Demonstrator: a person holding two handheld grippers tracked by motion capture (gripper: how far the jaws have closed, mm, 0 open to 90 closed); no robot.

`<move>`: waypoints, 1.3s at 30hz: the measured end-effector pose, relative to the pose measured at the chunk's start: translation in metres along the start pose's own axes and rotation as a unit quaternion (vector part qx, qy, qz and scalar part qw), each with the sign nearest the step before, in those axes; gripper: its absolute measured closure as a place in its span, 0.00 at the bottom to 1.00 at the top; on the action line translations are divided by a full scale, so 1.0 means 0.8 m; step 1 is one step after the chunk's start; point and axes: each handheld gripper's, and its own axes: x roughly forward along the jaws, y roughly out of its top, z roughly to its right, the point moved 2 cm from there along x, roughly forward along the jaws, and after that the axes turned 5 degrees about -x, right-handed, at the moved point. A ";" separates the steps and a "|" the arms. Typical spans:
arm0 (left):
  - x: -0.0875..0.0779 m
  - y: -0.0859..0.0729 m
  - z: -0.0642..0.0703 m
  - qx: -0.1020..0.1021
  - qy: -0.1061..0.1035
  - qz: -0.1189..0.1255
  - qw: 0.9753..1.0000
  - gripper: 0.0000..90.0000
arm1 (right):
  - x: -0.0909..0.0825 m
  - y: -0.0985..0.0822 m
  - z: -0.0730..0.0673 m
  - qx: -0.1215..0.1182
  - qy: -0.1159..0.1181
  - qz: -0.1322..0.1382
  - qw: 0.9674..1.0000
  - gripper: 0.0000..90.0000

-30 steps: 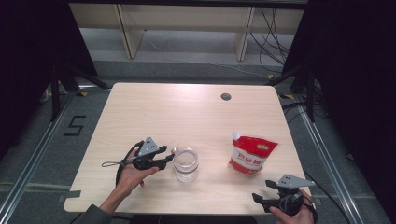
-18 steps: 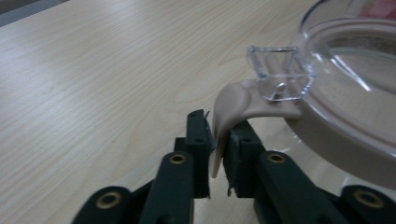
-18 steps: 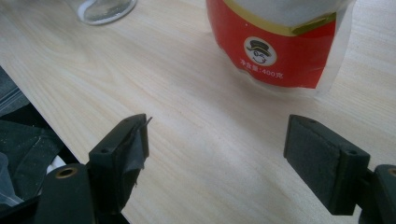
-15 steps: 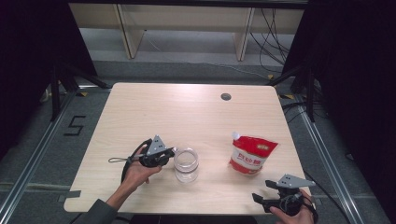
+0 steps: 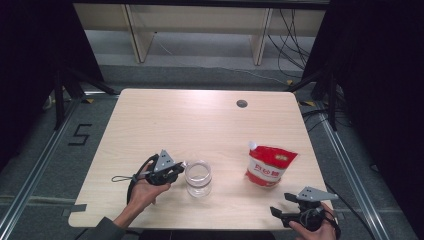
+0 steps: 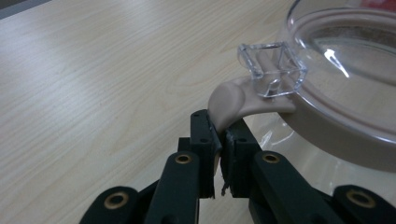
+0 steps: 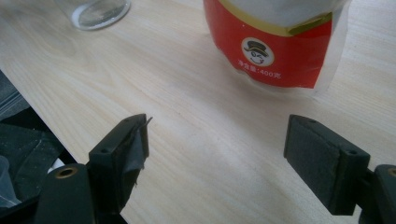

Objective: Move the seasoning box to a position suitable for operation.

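having just closed its jaws since the earlier frame, the left gripper (image 6: 217, 140) is pinching the jar (image 5: 198, 177) lid's tab (image 6: 233, 100), likely to peel it up next, while the right gripper (image 7: 217, 154) is waiting spread on the worktop (image 5: 200, 120).

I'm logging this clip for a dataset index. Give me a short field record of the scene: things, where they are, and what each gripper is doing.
surface: wooden table
jar: clear glass jar, near the front edge, left of centre
jar lid part: beige tab at the rim
pouch: red and white pouch, standing right of the jar
left gripper: just closed, pinching the beige tab
right gripper: open, low at the front right, facing the pouch
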 end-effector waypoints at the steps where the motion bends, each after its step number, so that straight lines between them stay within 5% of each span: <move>1: -0.002 -0.001 0.000 0.004 -0.001 -0.001 1.000 0.92 | 0.001 0.000 0.000 -0.001 -0.002 0.004 1.000 0.26; 12: -0.022 -0.014 0.018 -0.018 -0.013 -0.010 1.000 0.87 | 0.002 0.000 -0.001 -0.001 0.002 0.002 1.000 0.26; 17: -0.029 -0.018 0.025 -0.014 -0.018 -0.015 1.000 0.85 | 0.002 0.001 0.001 -0.017 -0.004 0.005 1.000 0.26; 18: -0.031 -0.019 0.024 0.011 -0.020 -0.021 1.000 0.85 | 0.001 0.001 0.000 -0.016 -0.004 0.002 1.000 0.26; 20: -0.030 -0.020 0.028 -0.008 -0.025 -0.013 1.000 0.85 | 0.002 0.001 0.001 -0.019 -0.004 0.004 1.000 0.26; 25: -0.032 -0.023 0.033 0.004 -0.040 -0.009 0.999 0.83 | 0.002 0.001 -0.004 0.004 0.006 -0.004 1.000 0.25; 28: -0.032 -0.024 0.033 0.005 -0.054 -0.008 0.998 0.82 | 0.003 0.001 0.000 -0.018 0.002 0.002 1.000 0.25; 32: -0.032 -0.024 0.040 0.008 -0.061 -0.011 0.998 0.82 | 0.003 0.001 -0.004 -0.002 0.007 -0.001 1.000 0.26; 35: -0.031 -0.024 0.043 0.010 -0.075 -0.009 0.997 0.82 | 0.003 0.002 -0.002 -0.018 0.008 0.001 1.000 0.26; 36: -0.031 -0.024 0.045 0.009 -0.072 -0.012 0.997 0.81 | 0.003 0.001 -0.007 0.004 0.011 -0.005 1.000 0.26; 39: -0.030 -0.024 0.048 0.008 -0.074 -0.012 0.997 0.81 | 0.004 0.002 -0.004 -0.009 0.011 -0.003 1.000 0.26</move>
